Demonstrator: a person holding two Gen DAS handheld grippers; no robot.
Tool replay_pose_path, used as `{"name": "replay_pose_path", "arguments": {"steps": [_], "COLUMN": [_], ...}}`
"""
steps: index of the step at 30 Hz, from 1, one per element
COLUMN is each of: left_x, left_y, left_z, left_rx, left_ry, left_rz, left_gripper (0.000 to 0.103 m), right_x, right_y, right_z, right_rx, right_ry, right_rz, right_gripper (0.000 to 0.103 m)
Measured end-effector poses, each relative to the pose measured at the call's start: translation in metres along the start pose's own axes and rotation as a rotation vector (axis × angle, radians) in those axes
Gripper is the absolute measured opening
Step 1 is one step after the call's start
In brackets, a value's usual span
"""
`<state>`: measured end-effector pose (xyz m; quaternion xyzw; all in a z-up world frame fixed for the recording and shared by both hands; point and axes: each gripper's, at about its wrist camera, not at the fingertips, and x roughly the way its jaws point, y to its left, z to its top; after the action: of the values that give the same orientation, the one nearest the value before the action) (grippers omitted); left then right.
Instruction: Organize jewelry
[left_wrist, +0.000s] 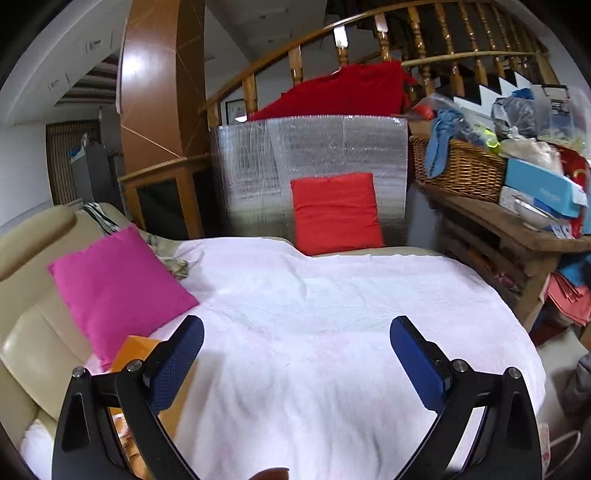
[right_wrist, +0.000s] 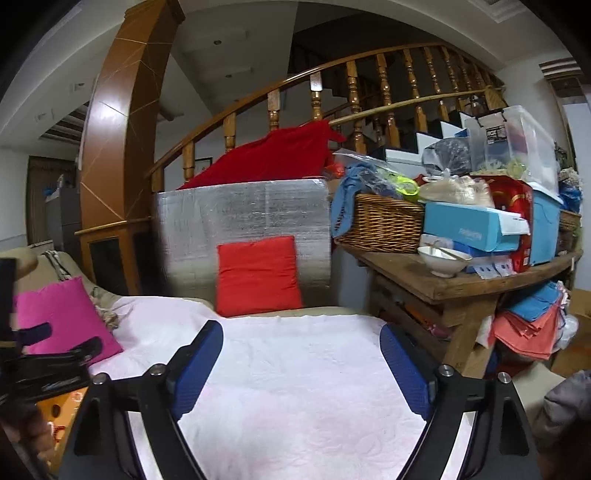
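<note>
My left tool (left_wrist: 297, 341) and right tool (right_wrist: 301, 345) gape empty over the white sheet (left_wrist: 314, 314); an orange box (left_wrist: 136, 350) sits lower left.

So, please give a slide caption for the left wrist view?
Open left hand-held gripper above white cloth, orange box beside pink cushion.

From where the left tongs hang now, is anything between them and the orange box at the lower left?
Nothing visible blocks it. The left tongs are open over the white cloth, and the orange box lies just beyond the left finger, partly hidden by it. The pink cushion sits behind the box, not in between.
</note>
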<state>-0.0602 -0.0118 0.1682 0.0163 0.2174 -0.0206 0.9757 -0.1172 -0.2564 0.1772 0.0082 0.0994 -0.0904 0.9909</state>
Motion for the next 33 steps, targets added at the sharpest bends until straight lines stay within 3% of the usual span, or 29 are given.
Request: {"name": "replay_pose_path", "arguments": {"steps": [4,7,9,11,14,20,29,33], "left_x": [-0.062,-0.097,-0.117,-0.133,-0.133,-0.105,-0.076,-0.048], "left_y": [0.048,0.098,0.132,0.169,0.210,0.256,0.276,0.292], "left_z": [-0.011,-0.024,-0.038,-0.057,-0.083,-0.119,-0.132,-0.141], "left_rx": [-0.054,-0.087,-0.108,-0.134,-0.168,-0.256,-0.286,-0.305], "left_ry": [-0.018,0.007,0.016,0.012,0.041,0.134,0.147,0.202], "left_rz": [0.093,0.253,0.400,0.563,0.700,0.730,0.713,0.692], "left_gripper": [0.100,0.100,0.100,0.100,0.100,0.100,0.100,0.100], "right_x": [0.000,-0.010,-0.021,-0.031,-0.041,-0.045,-0.017,0.006], "right_y": [0.061,0.118,0.161,0.196,0.248,0.306,0.347,0.369], "right_z": [-0.006,-0.007,-0.010,-0.019,-0.045,-0.097,-0.113,-0.124], "right_rx": [-0.043,-0.052,-0.079,-0.120,-0.176,-0.289,-0.345,-0.355], "right_ry": [0.051,0.099,0.136,0.172,0.248,0.334,0.371,0.430], "right_rz": [0.187,0.371,0.488,0.549,0.645,0.671,0.642,0.615], "right_gripper": [0.089,0.089,0.089,0.089,0.089,0.089,0.089,0.089]}}
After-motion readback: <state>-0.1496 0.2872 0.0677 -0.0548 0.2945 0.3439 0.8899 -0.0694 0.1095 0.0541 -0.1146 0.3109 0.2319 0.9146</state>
